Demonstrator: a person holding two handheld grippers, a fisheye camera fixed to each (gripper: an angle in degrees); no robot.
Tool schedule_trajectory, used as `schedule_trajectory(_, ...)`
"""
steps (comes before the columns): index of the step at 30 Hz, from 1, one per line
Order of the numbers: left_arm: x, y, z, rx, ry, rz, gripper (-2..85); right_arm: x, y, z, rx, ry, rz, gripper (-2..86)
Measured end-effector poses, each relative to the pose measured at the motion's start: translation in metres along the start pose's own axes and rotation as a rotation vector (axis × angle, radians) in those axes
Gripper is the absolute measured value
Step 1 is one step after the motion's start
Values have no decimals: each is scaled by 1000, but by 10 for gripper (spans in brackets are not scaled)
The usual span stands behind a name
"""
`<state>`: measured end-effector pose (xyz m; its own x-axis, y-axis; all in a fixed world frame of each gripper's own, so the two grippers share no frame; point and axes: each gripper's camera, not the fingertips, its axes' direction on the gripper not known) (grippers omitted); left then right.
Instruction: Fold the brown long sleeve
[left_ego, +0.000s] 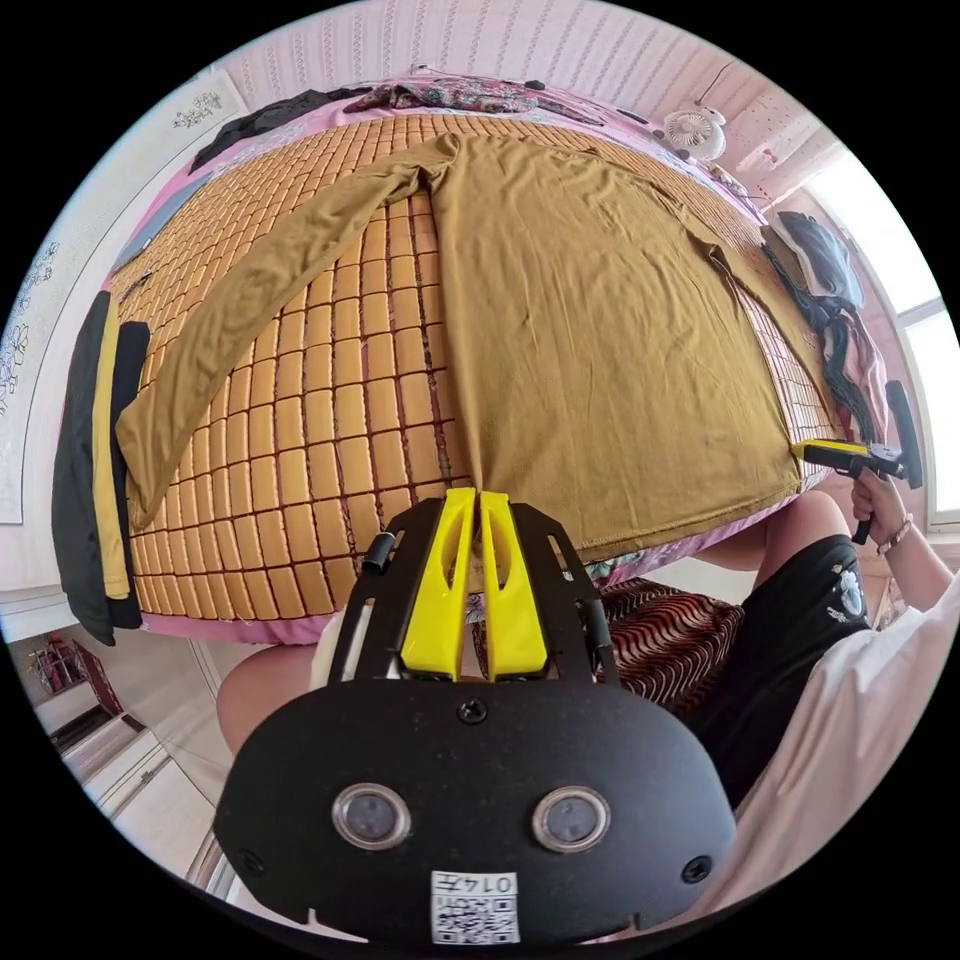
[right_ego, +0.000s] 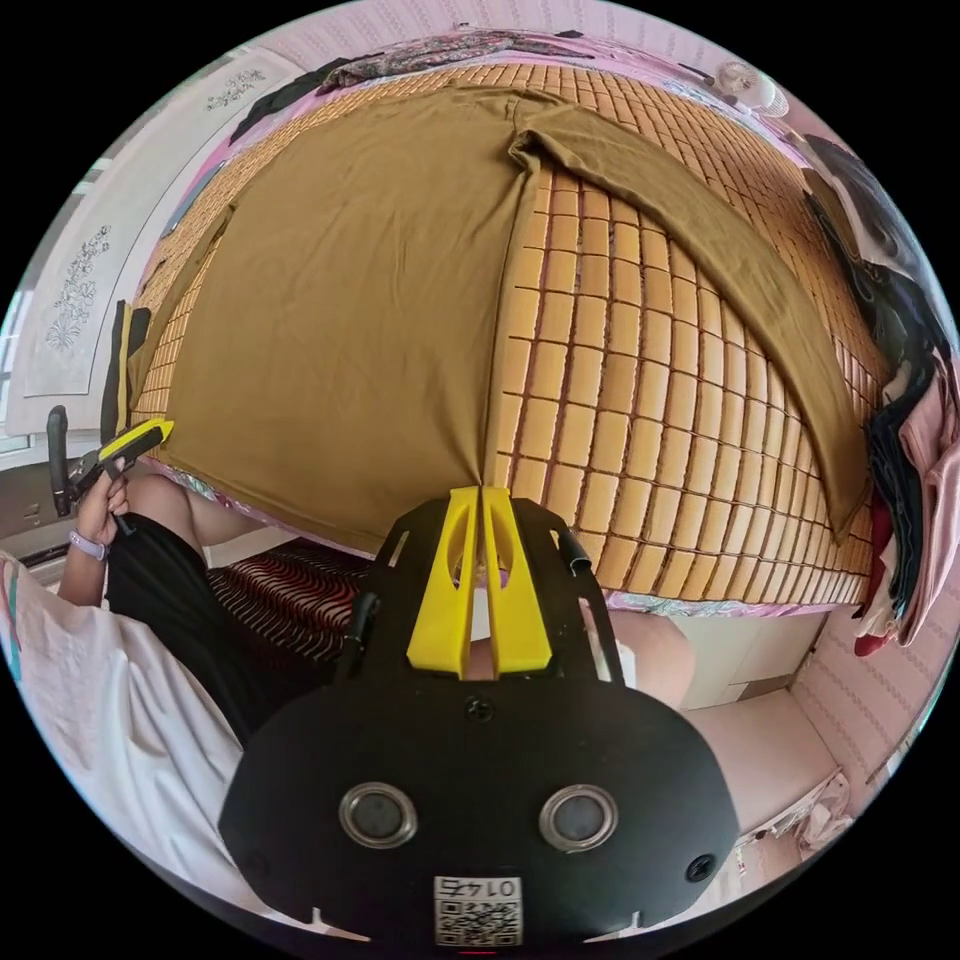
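Lying flat on the bed's bamboo mat (left_ego: 330, 400), the brown long sleeve (left_ego: 590, 330) runs lengthwise away from both hand-held grippers, collar at the far end. The left hand-held gripper (left_ego: 478, 495) and the right hand-held gripper (right_ego: 481, 490) each pinch a near hem corner.

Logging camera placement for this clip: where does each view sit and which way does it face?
Left gripper view: rides the left tool, at a bottom corner of the brown long sleeve, looking across the bamboo mat; the right tool and its hand show.
Right gripper view: rides the right tool at the other bottom corner, facing likewise; the left tool and its hand show.
Shared: shirt, mat, the person's knees.
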<state>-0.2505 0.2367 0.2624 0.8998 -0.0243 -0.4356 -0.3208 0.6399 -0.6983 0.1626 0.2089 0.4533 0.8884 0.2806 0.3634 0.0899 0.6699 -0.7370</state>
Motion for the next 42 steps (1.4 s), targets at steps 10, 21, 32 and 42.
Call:
schedule_trajectory(10, -27, 37, -16, 116, 194, -133, -7, 5, 67, -14, 91, 8, 81, 58)
schedule_trajectory(21, -129, 94, -68, 415, -60, -433, 12, -56, 111, -40, 226, -21, -63, 64)
schedule_trajectory(32, -210, 66, -28, 391, -149, -593, 73, -264, 27, -31, 159, -51, -645, 63)
schedule_trajectory(42, -217, 47, -3, 301, -195, -547, 55, -492, -69, 36, 126, 117, -1038, 77)
